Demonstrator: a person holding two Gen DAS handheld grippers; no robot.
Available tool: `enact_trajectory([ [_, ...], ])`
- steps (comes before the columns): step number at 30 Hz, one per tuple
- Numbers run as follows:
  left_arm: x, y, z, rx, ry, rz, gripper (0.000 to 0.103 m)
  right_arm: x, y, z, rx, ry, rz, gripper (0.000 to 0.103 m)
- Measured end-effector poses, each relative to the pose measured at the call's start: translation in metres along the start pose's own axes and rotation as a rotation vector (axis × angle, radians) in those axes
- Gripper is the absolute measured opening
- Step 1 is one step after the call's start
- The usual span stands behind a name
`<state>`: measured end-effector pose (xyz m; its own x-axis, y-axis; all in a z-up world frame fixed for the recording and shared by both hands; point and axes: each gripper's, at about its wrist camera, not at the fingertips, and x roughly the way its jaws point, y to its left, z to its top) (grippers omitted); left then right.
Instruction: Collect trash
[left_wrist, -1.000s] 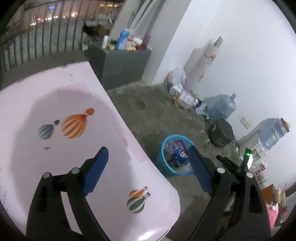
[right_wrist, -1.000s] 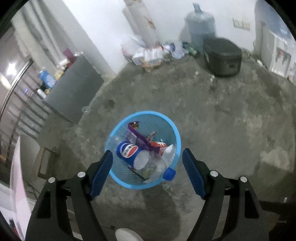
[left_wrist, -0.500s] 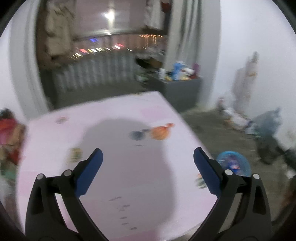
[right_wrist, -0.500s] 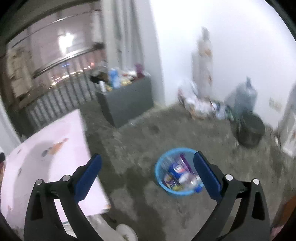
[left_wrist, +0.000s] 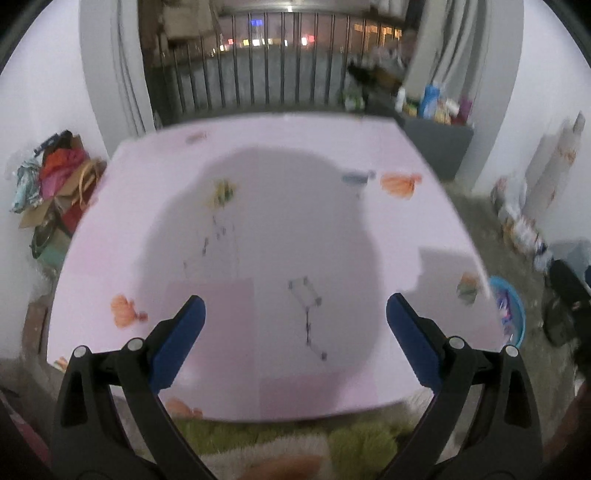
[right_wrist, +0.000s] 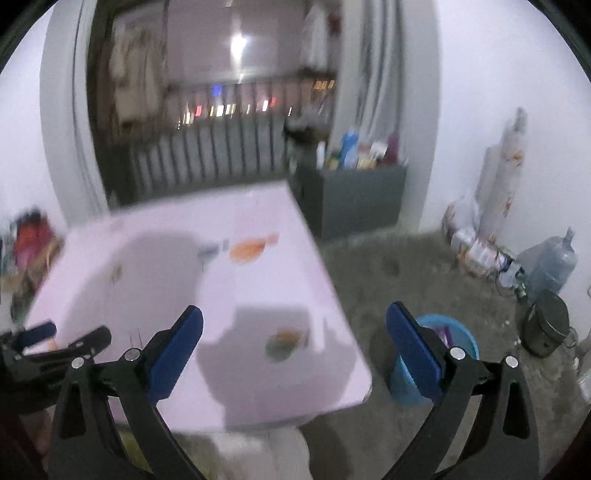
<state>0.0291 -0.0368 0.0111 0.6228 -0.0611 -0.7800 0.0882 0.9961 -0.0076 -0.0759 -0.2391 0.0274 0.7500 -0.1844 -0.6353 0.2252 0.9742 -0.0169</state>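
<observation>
Trash sits in a blue basket (right_wrist: 448, 334) on the grey concrete floor (right_wrist: 436, 266), just beside the right edge of a pink table (left_wrist: 280, 229) printed with hot-air balloons. Both tools point down at the table. The left gripper (left_wrist: 295, 319) is spread wide with nothing between its blue pads. The right gripper (right_wrist: 294, 326) is likewise released and empty, its jaws having just been opening.

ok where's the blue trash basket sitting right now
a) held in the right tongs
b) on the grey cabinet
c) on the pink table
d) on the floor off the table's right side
d: the blue trash basket stands on the concrete floor, past the right edge of the pink table.
</observation>
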Motion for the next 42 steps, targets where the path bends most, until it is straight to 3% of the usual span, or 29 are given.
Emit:
enact_trajectory([
  [6, 0.015, -0.007, -0.007, 0.014, 0.076, 0.026, 0.094, 0.029, 0.003, -0.023, -0.067, 0.193, -0.039, 0.097],
  [10, 0.020, -0.014, -0.005, 0.041, 0.086, 0.026, 0.094, 0.037, -0.012, -0.028, -0.036, 0.243, -0.069, 0.097],
  [21, 0.022, -0.036, -0.005, 0.131, 0.088, 0.004, 0.094, 0.048, -0.038, -0.032, 0.016, 0.258, -0.161, 0.097],
  [42, 0.022, -0.048, -0.005, 0.177, 0.086, -0.019, 0.094, 0.051, -0.049, -0.036, 0.047, 0.263, -0.170, 0.097],
])
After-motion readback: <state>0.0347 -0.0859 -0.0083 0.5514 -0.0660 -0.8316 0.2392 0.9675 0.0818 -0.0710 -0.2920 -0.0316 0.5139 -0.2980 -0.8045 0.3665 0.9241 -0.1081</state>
